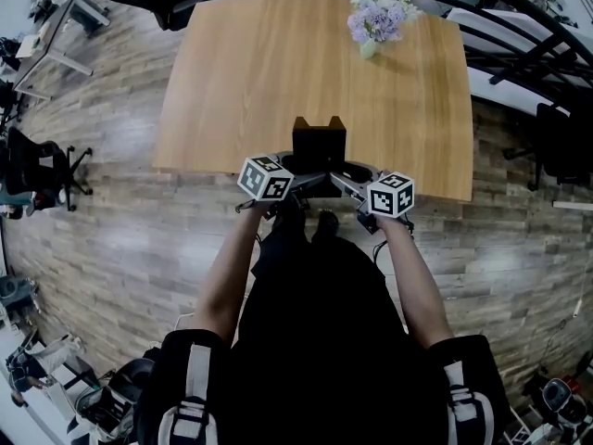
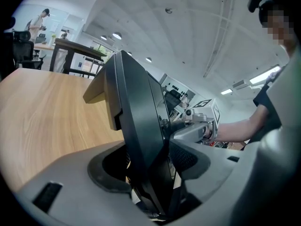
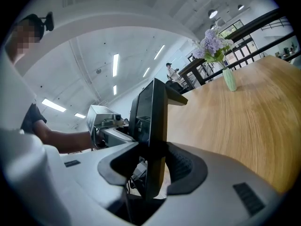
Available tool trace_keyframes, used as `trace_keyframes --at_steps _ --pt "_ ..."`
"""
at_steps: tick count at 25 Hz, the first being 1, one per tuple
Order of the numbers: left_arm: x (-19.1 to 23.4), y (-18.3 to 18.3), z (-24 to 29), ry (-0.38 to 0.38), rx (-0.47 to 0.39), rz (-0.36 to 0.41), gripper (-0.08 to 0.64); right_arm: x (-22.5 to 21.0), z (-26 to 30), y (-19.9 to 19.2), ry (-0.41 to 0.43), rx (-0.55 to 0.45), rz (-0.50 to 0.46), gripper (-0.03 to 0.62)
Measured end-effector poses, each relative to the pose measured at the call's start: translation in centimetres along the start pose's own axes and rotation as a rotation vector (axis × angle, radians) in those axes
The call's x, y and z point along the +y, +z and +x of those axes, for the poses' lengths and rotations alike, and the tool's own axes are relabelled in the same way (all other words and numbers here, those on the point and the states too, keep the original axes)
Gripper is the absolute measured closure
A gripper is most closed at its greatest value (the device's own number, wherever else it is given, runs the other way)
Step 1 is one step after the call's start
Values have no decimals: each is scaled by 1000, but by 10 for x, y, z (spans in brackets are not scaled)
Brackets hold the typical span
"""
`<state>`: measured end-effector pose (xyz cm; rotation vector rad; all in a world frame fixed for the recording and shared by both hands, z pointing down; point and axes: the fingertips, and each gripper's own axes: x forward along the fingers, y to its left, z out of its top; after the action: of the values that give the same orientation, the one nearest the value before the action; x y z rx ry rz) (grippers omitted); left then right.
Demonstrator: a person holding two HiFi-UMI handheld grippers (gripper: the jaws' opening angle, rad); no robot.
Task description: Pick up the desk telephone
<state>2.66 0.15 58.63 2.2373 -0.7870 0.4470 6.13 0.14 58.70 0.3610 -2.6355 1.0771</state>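
Though hidden overhead, jaws clamp telephone (image 2: pixel 136 126)

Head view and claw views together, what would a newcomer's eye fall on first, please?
A black phone clamped from both sides by the left claw and right claw, at the near edge of a wooden table. Next, the flowers at the table's far right.

A wooden table (image 1: pixel 241 91) on plank floor (image 1: pixel 120 239) bears a vase of pale flowers (image 1: pixel 375 21) near its far right corner.
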Motion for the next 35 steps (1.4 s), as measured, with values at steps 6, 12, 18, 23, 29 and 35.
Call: trace_keyframes --at_steps 6,12,18,23,29,35 --pt "-4 -3 -1 8 -5 3 282 3 -2 -3 7 0 -3 408" --pt "-9 -3 -2 14 -10 4 282 6 -5 -3 9 10 -13 408" --pt "-14 -2 -2 21 -11 10 282 8 -10 -3 12 12 -15 408" --pt "-16 -1 -5 27 -15 19 282 12 -10 -2 13 15 -25 408" --pt "-17 -2 -8 29 -15 20 282 15 -9 -3 13 17 -27 408" --pt "-19 -3 -4 22 -18 21 282 12 -12 -5 2 19 -24 408"
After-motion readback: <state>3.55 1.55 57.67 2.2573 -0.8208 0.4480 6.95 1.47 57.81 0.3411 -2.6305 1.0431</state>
